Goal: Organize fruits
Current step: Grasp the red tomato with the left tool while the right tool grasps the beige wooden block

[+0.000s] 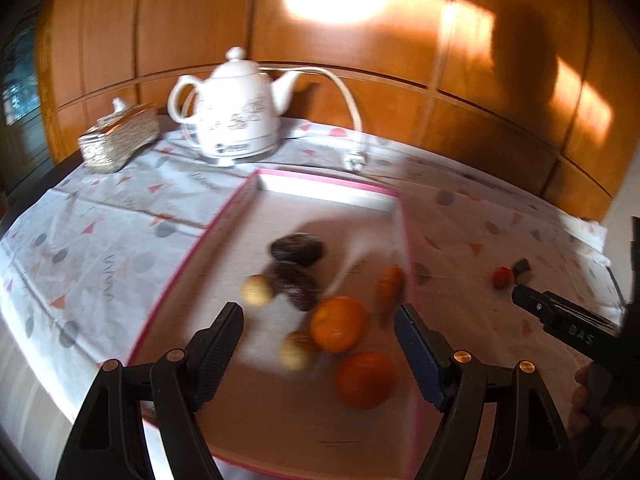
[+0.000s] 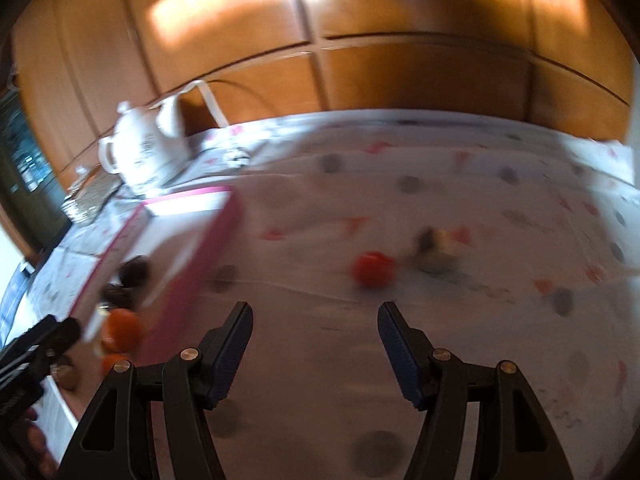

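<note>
Your left tool (image 1: 319, 330) hangs nearest the lens, fingers spread wide with nothing between them, poised over the pink-rimmed tray (image 1: 224, 216). That tray is where the gathered fruit sits: two oranges (image 1: 338, 329), two small tan round fruits (image 1: 258, 289), a pair of dark wrinkled ones (image 1: 297, 246) and an orange-red piece (image 1: 390, 285) against the right wall. They cluster toward the near end, probably because each was dropped from your side.

Your right tool (image 2: 315, 322) is also apart and empty, aimed at the bare patterned cloth on the tabletop (image 2: 440, 168). Ahead of it lies a small red fruit (image 2: 373, 269), well outside the tray, with a blurred pale-and-dark item (image 2: 434, 250) just beside it; I cannot tell what that is. The open fingers facing the red fruit suggest you mean to fetch it next.

A white kettle (image 1: 236, 116) with its loose cord and a tissue box (image 1: 116, 138) stand beyond the tray, clear of your working area.

Approach the red fruit squarely; it looks round enough to roll.
</note>
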A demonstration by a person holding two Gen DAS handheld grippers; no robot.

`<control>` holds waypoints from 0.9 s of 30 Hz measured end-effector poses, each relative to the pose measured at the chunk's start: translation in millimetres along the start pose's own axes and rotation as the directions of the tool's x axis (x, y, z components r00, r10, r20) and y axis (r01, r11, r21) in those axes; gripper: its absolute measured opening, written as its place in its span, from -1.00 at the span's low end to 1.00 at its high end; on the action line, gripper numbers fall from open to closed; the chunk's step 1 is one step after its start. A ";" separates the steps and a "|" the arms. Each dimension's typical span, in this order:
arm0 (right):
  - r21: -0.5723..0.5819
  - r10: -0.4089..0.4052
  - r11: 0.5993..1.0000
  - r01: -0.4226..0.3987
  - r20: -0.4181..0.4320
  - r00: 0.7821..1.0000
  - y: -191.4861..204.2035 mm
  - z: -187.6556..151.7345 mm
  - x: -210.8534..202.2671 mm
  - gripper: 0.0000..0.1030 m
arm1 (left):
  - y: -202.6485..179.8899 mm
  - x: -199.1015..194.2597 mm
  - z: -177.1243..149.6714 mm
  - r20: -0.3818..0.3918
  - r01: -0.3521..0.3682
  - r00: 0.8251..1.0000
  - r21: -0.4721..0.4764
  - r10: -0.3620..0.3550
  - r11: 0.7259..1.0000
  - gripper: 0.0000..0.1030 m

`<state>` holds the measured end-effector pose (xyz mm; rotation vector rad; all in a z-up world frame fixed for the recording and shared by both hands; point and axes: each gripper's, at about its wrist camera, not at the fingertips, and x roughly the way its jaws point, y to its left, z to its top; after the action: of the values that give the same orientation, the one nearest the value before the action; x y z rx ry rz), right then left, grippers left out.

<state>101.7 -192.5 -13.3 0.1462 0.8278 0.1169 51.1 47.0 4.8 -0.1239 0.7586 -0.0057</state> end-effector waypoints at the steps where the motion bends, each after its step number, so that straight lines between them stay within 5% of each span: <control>1: 0.014 -0.021 1.000 0.021 0.001 1.000 -9.4 -0.7 -0.3 0.28 | -6.3 0.3 0.7 -0.001 0.010 1.000 0.016 -0.010 1.000 0.52; 10: 0.119 -0.133 0.984 0.130 0.012 0.991 -72.2 3.1 -2.3 0.27 | -61.3 7.9 3.0 -0.032 0.113 0.993 0.133 -0.110 0.985 0.52; 21: 0.053 -0.141 0.989 0.142 -0.017 0.990 -68.9 30.5 35.5 0.17 | -102.1 22.6 -6.9 -0.099 0.189 0.980 0.221 -0.171 0.957 0.52; 24: 0.036 -0.148 0.988 0.150 -0.042 0.988 -65.8 36.2 51.5 -0.06 | -104.9 26.9 -8.7 -0.110 0.198 0.978 0.224 -0.177 0.954 0.52; 25: 0.029 -0.148 0.988 0.149 -0.050 0.988 -64.6 37.1 55.8 -0.35 | -106.2 29.1 -8.4 -0.117 0.202 0.977 0.221 -0.180 0.954 0.52; 27: 0.018 -0.149 0.989 0.150 -0.057 0.987 -63.4 37.4 59.2 -0.35 | -108.0 31.2 -7.3 -0.123 0.208 0.975 0.212 -0.185 0.955 0.52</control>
<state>172.1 -248.5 -42.3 0.1016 0.8932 -0.0293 73.0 -62.5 -9.5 0.0159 0.8396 -0.2889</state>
